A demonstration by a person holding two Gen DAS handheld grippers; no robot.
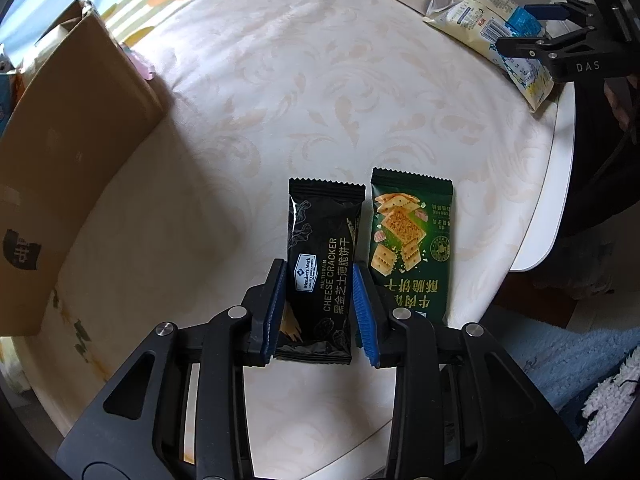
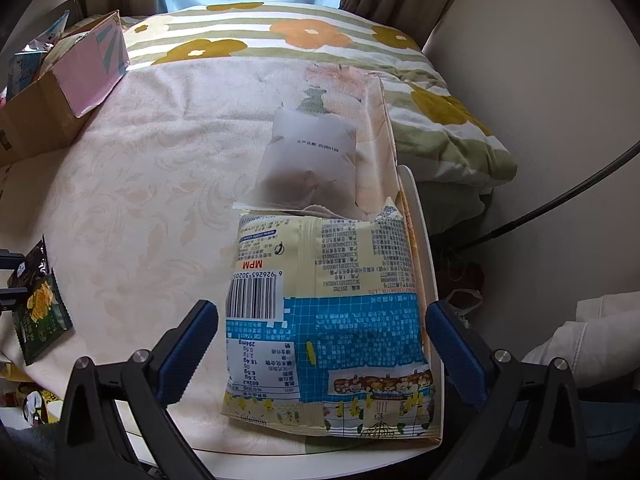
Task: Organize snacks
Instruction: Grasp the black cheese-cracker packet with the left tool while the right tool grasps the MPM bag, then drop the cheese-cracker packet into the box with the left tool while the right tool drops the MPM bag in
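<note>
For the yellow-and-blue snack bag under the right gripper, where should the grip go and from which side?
Take the yellow-and-blue snack bag across its width, coming straight down from above. It lies flat, back side up, and the open right gripper already straddles its two long edges. Its right edge lies along the table edge, so a side approach looks awkward.

Soft, dim daylight from the far window; gentle shadows beside the cardboard box (image 1: 68, 152); strong fisheye bending and dark corners; sharp centre.

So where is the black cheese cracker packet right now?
In the left wrist view, the black cheese cracker packet lies low in the centre on the cloth-covered table, clamped by the left tongs, beside the green cracker packet.
</note>
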